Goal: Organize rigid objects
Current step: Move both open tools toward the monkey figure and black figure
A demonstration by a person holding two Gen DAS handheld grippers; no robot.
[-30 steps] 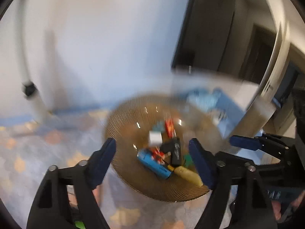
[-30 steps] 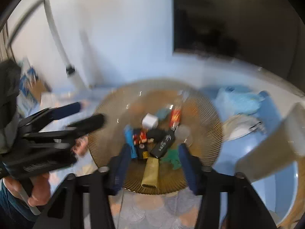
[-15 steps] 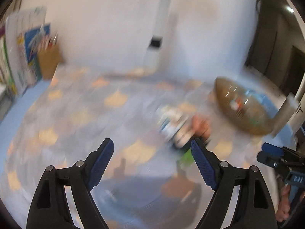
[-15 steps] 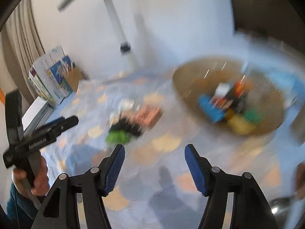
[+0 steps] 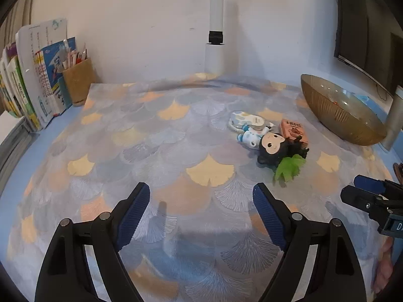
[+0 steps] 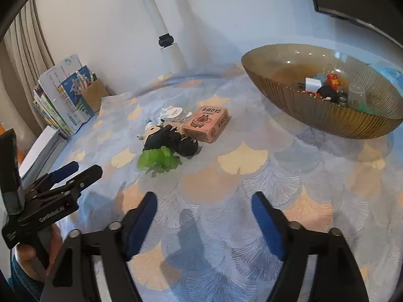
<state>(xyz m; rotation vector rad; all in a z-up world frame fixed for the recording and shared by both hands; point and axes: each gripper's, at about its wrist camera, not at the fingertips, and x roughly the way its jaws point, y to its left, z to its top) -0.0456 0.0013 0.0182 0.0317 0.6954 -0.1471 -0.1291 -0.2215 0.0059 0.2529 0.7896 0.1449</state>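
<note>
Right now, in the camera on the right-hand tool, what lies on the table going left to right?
Books → brown pen holder → green plastic leaf → pink box → amber glass bowl.

light: bright, even, from above | shadows: soft, on bench [image 5: 176, 201] under hand-held grippers | glare: glints on bowl [image 6: 327, 115] | focus: sharp | edges: fisheye bending, dark corners
</note>
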